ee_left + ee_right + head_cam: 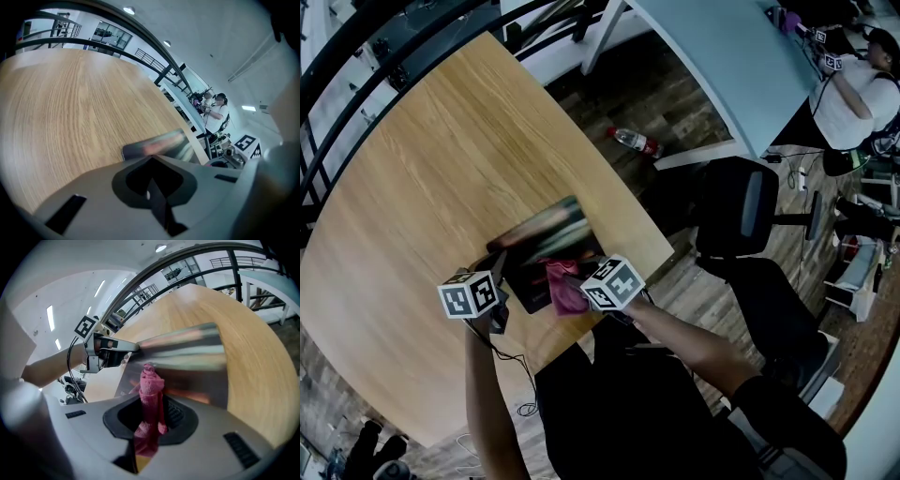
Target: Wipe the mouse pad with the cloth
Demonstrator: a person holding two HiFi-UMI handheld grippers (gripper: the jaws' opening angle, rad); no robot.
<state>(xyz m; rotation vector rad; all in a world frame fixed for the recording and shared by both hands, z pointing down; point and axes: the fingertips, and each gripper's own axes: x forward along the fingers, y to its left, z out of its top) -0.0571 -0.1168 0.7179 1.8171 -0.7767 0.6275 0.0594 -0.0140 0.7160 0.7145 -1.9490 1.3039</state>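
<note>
1. The right gripper [149,425] is clenching the pink cloth [151,385], whose bunched end is sticking out ahead of its fingers, over the mouse pad [187,359].
2. The left gripper [150,190] is keeping its fingers pressed together, with the motion-blurred pad lying just beyond them.
3. Nothing is showing clearly whether they are pinching the pad's corner.

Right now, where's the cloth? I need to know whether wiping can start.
In the head view the pink cloth sits pinched by the right gripper over the near edge of the mouse pad, right of the left gripper.
</note>
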